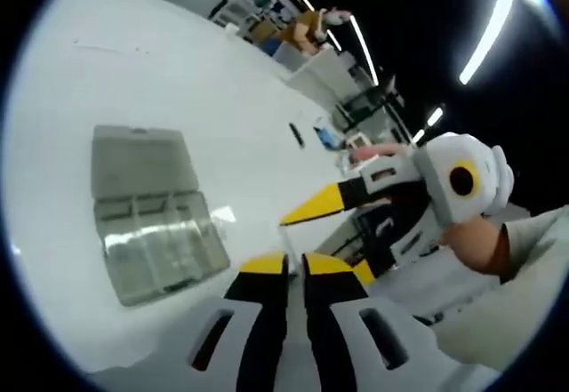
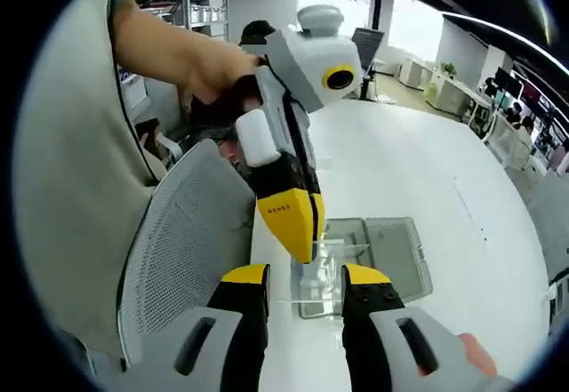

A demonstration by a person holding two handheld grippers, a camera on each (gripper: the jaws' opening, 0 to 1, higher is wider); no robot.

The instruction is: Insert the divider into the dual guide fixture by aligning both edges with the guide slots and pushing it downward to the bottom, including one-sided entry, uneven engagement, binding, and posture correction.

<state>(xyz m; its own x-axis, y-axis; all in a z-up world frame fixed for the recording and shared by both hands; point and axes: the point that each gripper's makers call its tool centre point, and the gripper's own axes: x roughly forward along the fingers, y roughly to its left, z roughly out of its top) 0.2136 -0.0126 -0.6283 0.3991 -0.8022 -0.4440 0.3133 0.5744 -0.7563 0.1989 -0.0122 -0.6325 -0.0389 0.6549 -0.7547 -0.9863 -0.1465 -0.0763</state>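
Observation:
A clear plastic box (image 1: 153,219) lies open on the white table (image 1: 178,72), its lid folded back and its base split into compartments. My left gripper (image 1: 296,266) hovers to the right of the box with its jaws pressed close together; nothing shows between them. In the right gripper view the same left gripper (image 2: 300,232) points down from a person's hand, just above the near end of the box (image 2: 369,259). My right gripper (image 2: 307,278) stands open and wide, and through its gap I see the clear box base. In the left gripper view the right gripper's yellow fingertip (image 1: 316,205) comes in from the right.
A grey mesh chair back (image 2: 182,232) stands against the table's near edge, beside the person's grey sleeve (image 2: 71,170). A small dark object (image 1: 296,134) lies farther along the table. Desks and shelves fill the room behind.

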